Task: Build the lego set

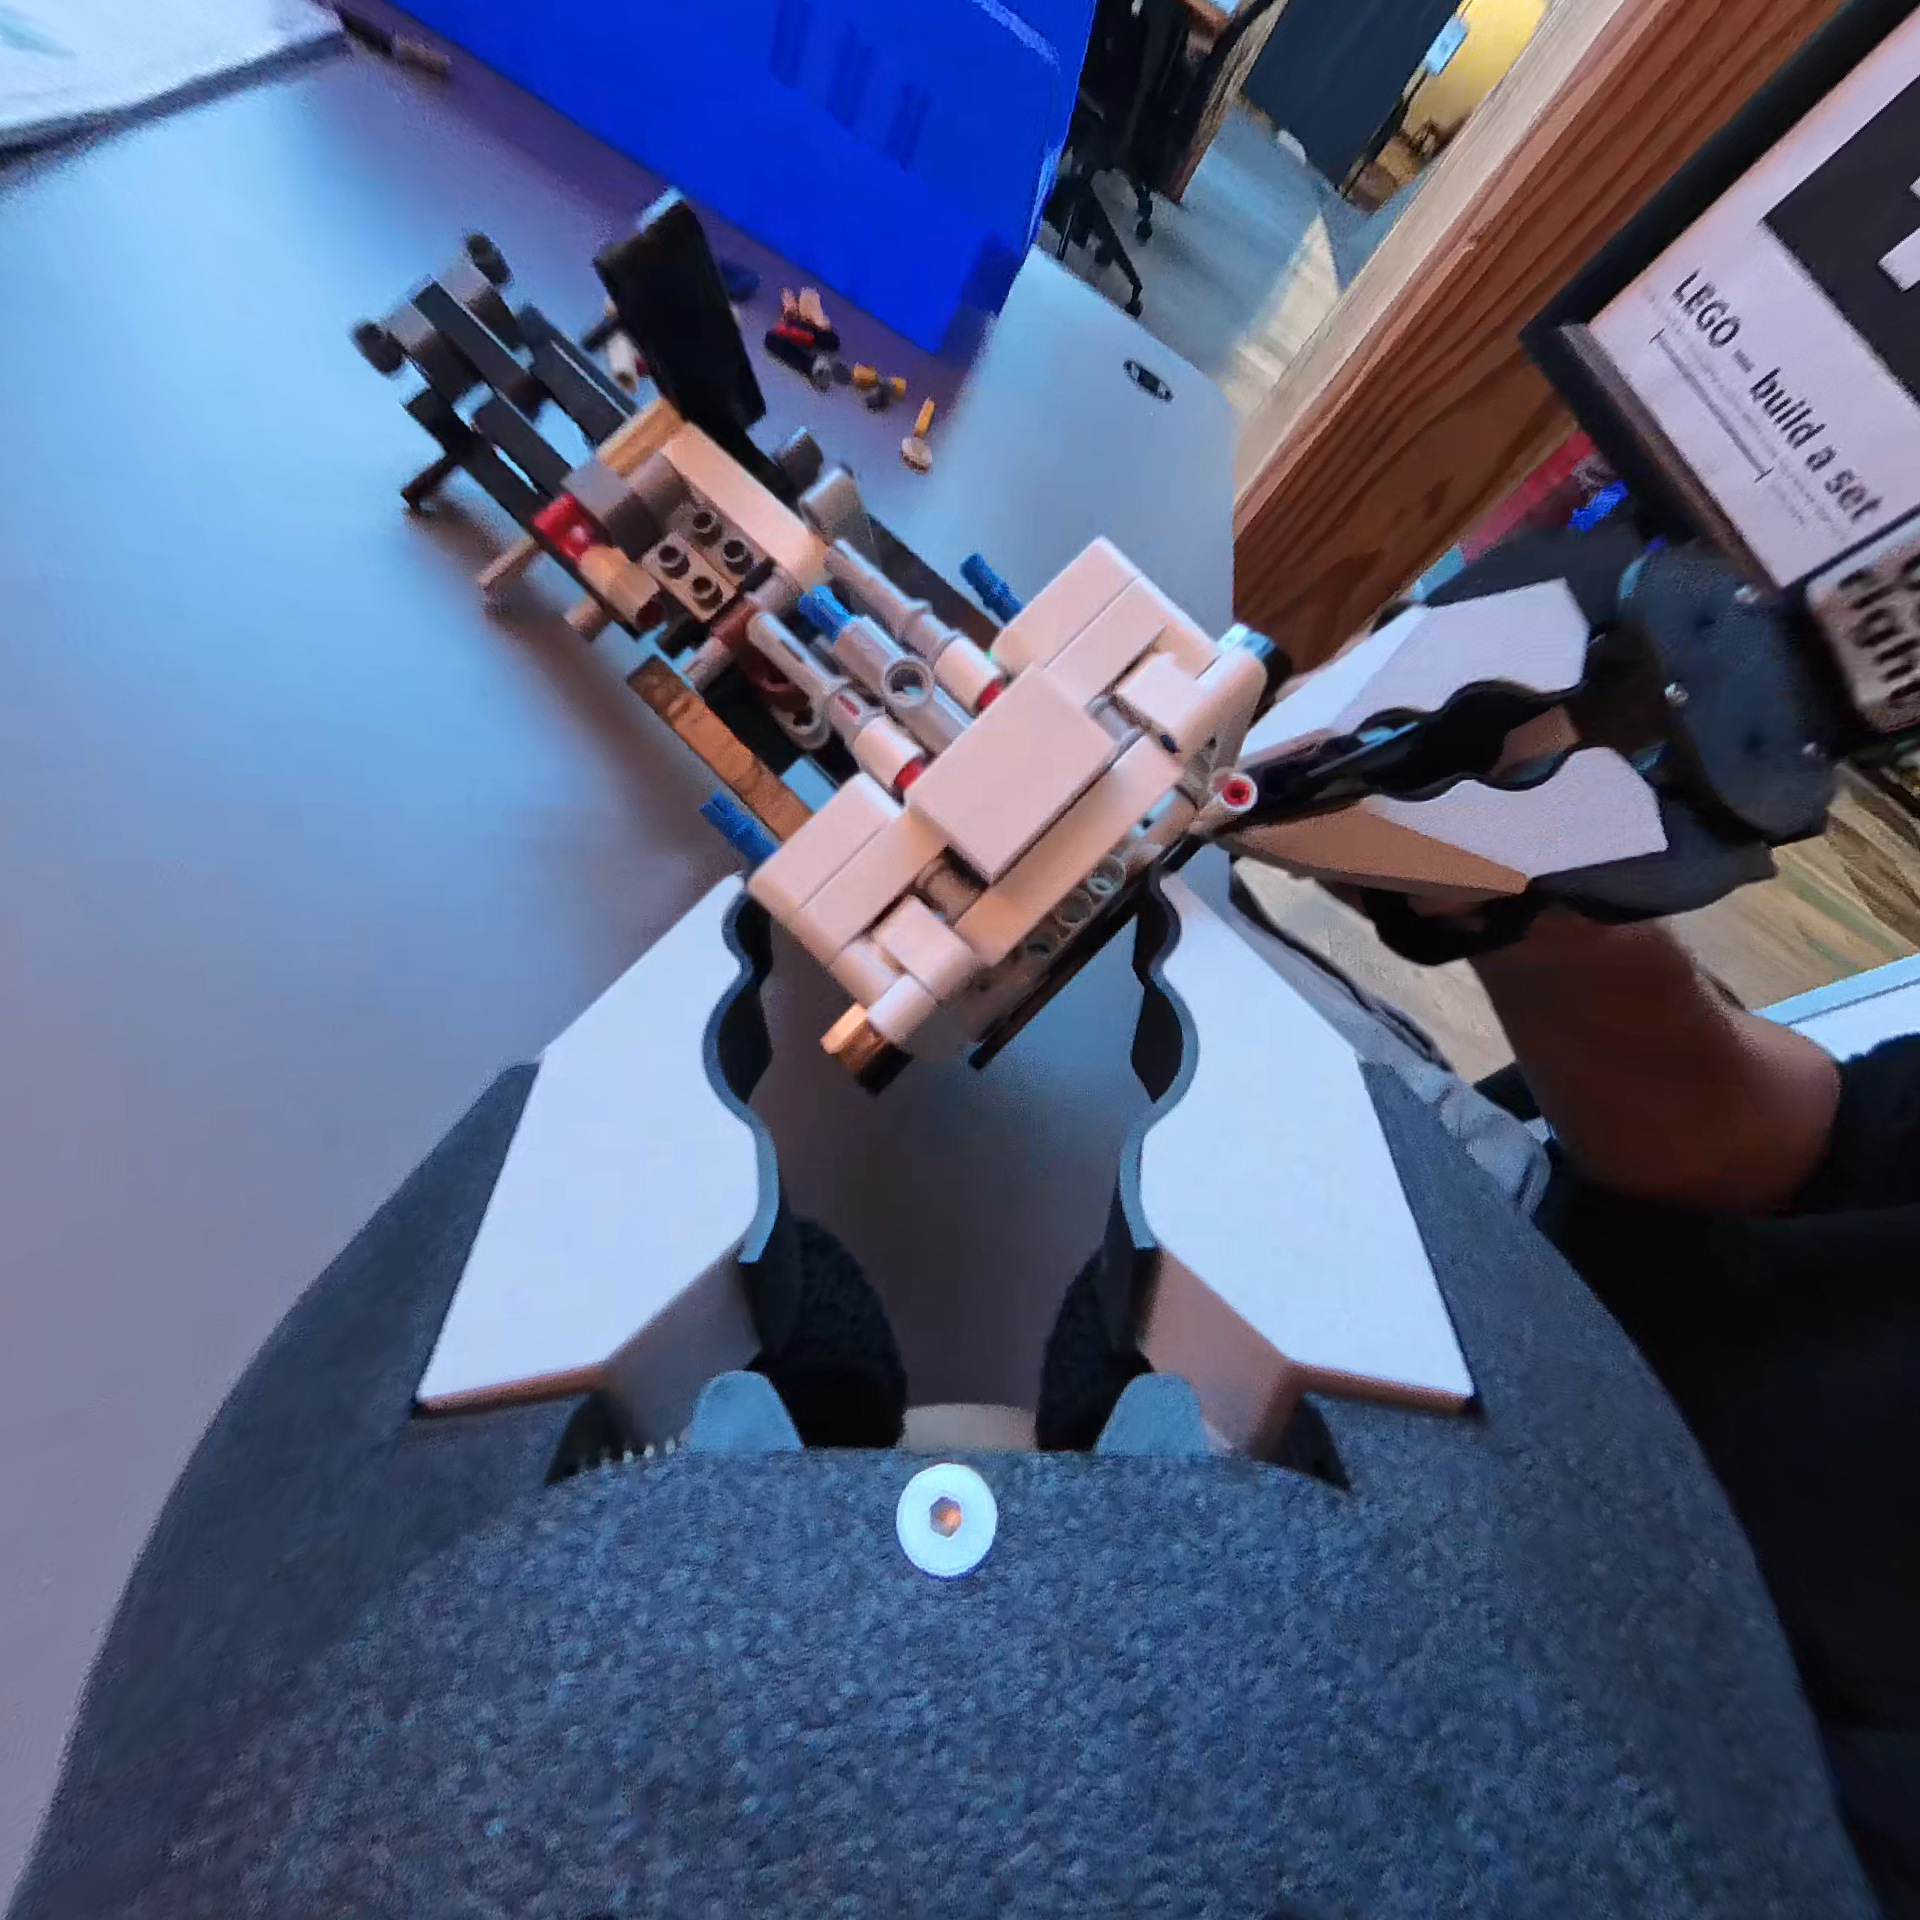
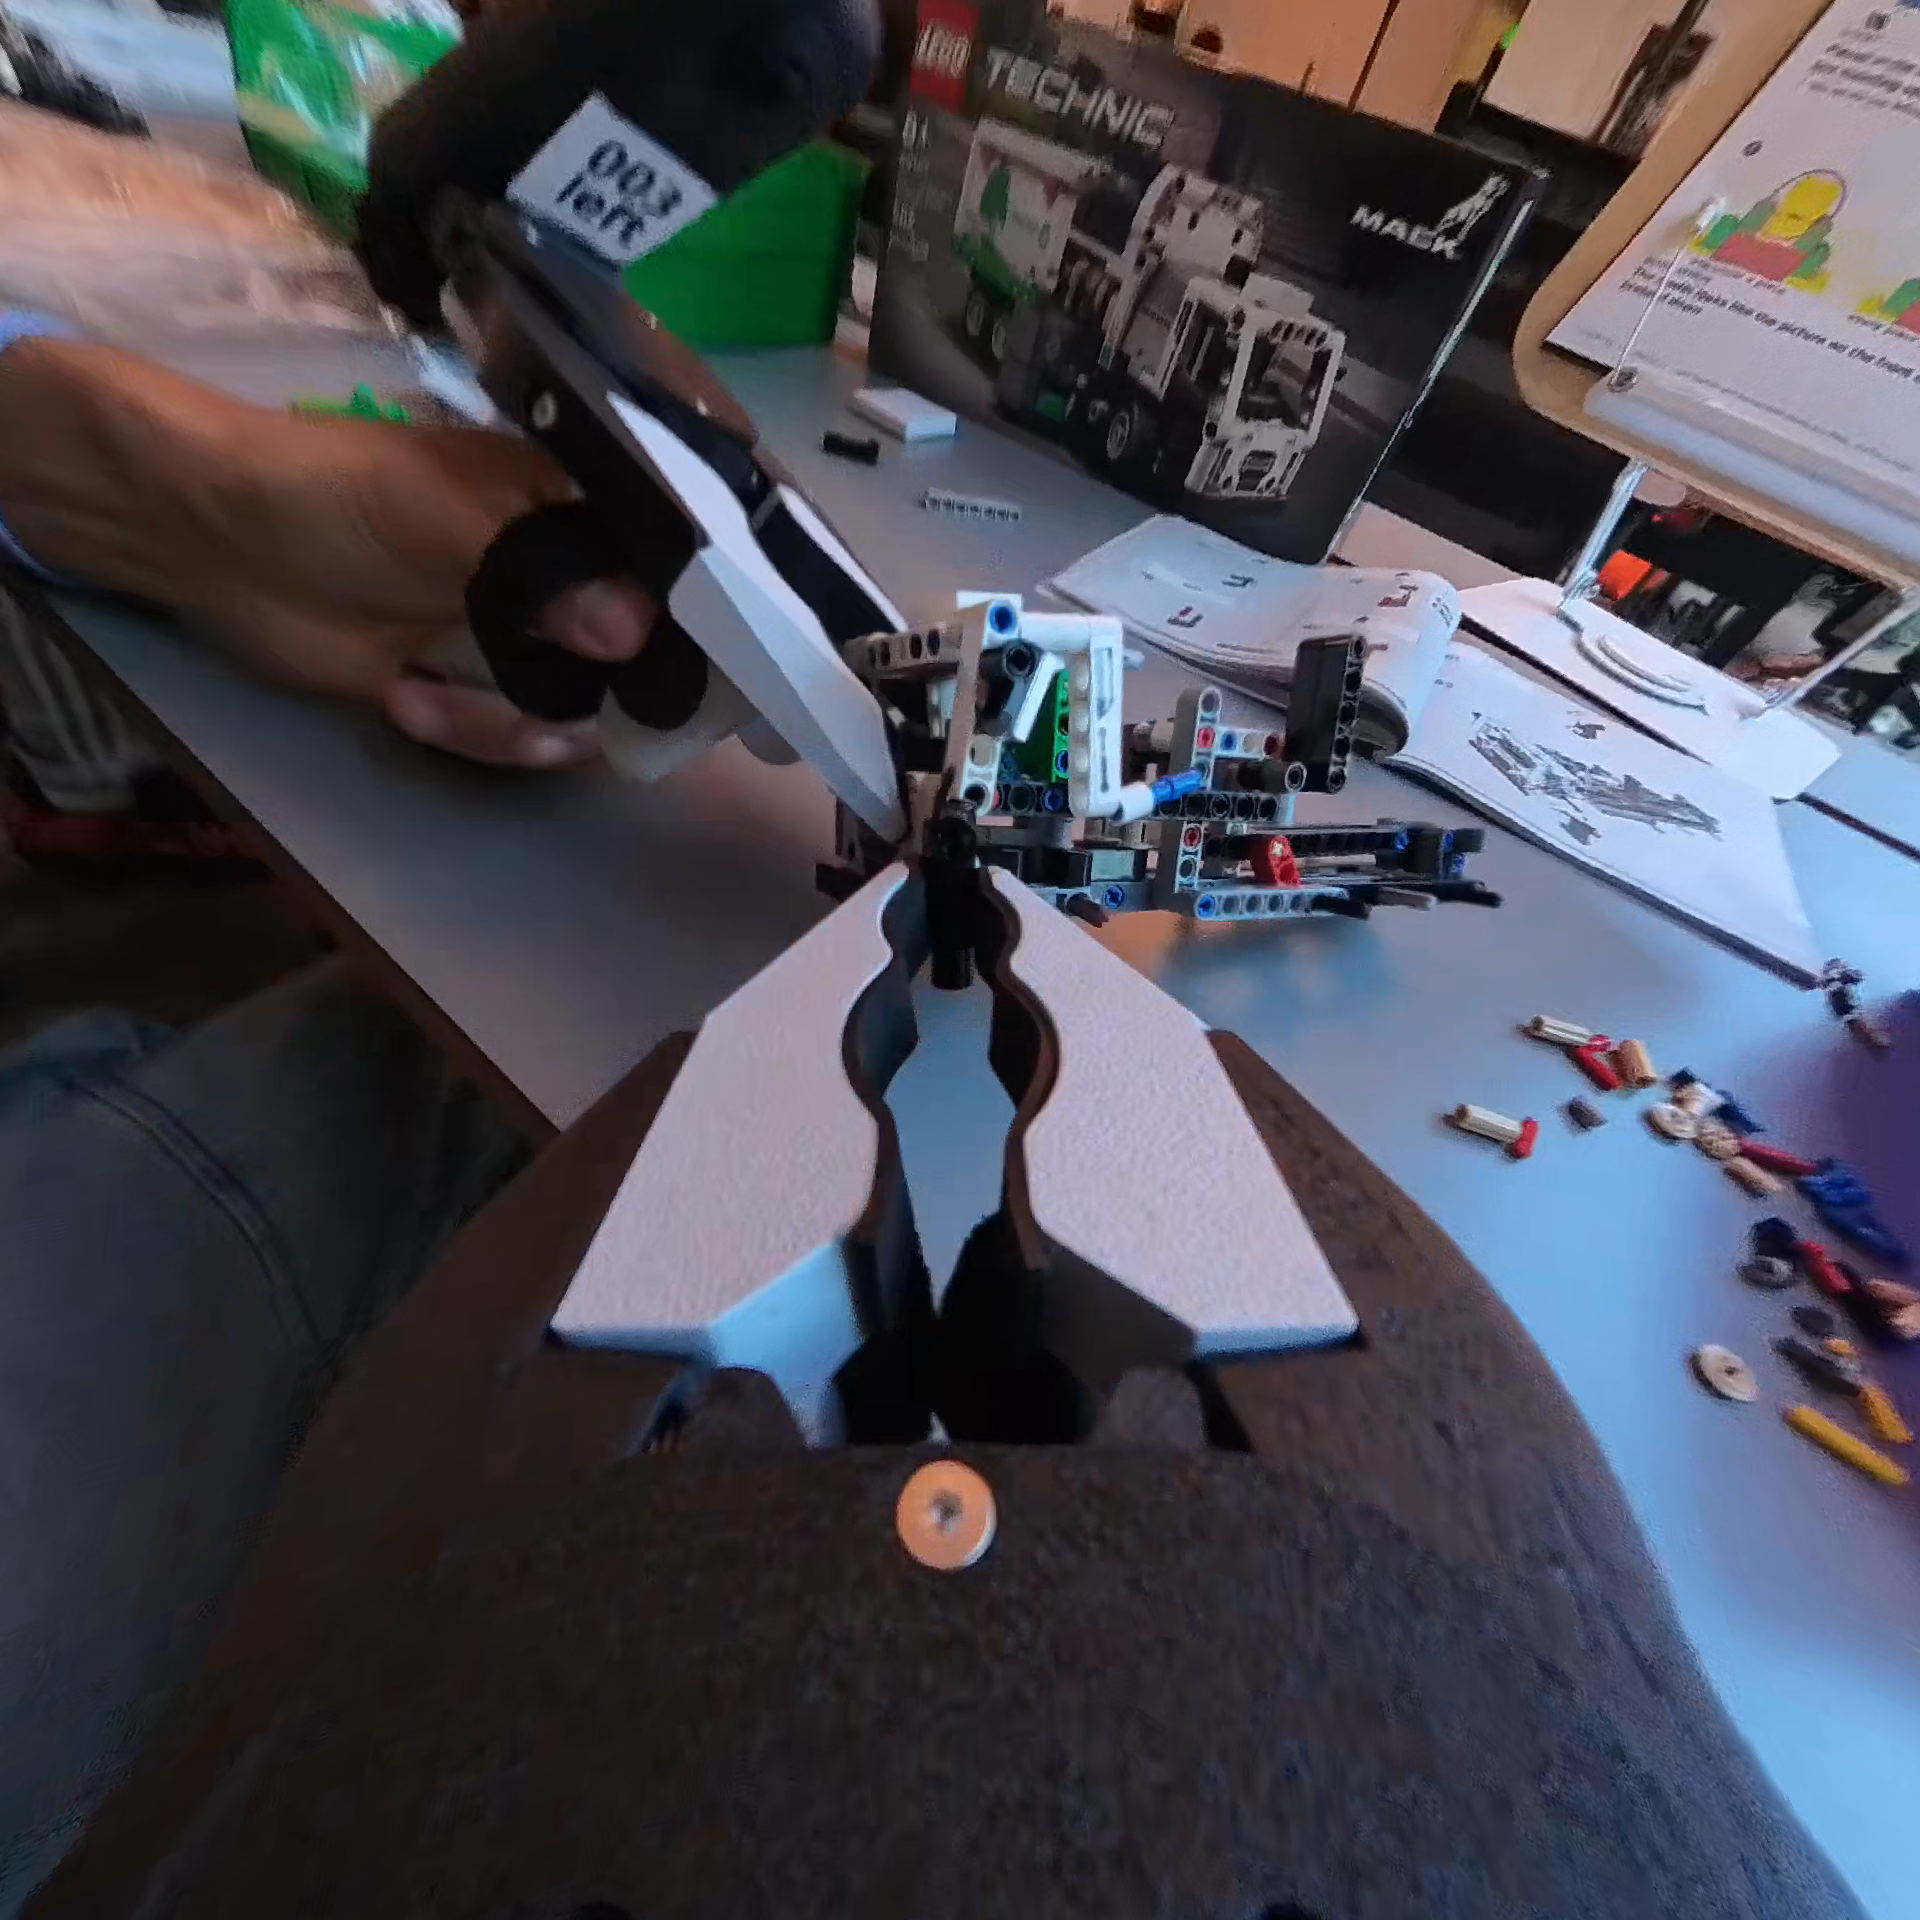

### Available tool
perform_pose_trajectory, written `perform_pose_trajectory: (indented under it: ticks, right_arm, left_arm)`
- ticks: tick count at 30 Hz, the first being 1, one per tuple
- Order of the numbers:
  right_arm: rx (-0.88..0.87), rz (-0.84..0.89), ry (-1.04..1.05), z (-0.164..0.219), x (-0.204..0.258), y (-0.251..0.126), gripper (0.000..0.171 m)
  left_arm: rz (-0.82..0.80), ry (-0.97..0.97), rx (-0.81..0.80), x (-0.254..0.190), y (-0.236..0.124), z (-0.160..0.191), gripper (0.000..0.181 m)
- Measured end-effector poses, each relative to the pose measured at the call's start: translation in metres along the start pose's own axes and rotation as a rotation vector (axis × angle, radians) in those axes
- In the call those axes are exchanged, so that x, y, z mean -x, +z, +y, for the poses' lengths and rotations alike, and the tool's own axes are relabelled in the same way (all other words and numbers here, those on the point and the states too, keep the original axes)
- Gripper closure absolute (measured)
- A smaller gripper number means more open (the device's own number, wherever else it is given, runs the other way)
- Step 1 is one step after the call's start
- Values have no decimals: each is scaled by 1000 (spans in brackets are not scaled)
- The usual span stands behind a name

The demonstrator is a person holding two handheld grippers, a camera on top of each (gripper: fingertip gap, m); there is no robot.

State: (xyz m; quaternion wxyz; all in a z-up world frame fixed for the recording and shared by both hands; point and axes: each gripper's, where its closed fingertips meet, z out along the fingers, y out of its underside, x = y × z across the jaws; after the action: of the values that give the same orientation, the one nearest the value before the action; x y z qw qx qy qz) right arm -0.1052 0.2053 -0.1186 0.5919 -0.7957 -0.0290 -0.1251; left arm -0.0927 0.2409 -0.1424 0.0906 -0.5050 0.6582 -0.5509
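Observation:
The part-built lego truck model (image 2: 1226, 821) rests on the grey table (image 2: 1351, 1091). In the left wrist view its white cab end (image 1: 1018, 790) lies between my left gripper's (image 1: 951, 904) wide-set fingers, whose tips touch it on both sides. My right gripper (image 2: 948, 883) is shut on a small black pin (image 2: 951, 925) and holds it against the cab end. In the left wrist view the right gripper (image 1: 1236, 821) comes in from the right, next to a red pin (image 1: 1236, 795). The left gripper (image 2: 894, 727) reaches in from the left in the right wrist view.
The lego box (image 2: 1195, 312) and an open instruction booklet (image 2: 1579, 779) lie behind the model. Loose small pieces (image 2: 1766, 1195) are scattered at the right. A green bin (image 2: 769, 249) and a sheet on a stand (image 2: 1766, 260) stand at the back. A blue bin (image 1: 831, 135) is beyond the model.

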Motion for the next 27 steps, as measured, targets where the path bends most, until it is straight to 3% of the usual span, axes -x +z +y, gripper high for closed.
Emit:
perform_pose_trajectory:
  ticks: [11,16,20,21,22,27]
  right_arm:
    - [245,-205,-182,4,12,1,165]
    - [288,-227,-216,2,13,5,165]
    - [323,-237,-243,7,14,10,165]
    - [322,-225,-259,6,12,13,165]
    - [332,-240,-263,8,14,15,165]
    - [286,-262,-201,3,13,26,165]
  left_arm:
    - [77,-20,192,-3,0,29,113]
    - [99,7,224,-3,-3,33,96]
    - [-33,171,176,19,-12,21,78]
    - [-55,216,168,21,-14,19,79]
    - [-54,250,178,20,-14,20,96]
    - [-68,275,214,23,-12,26,102]
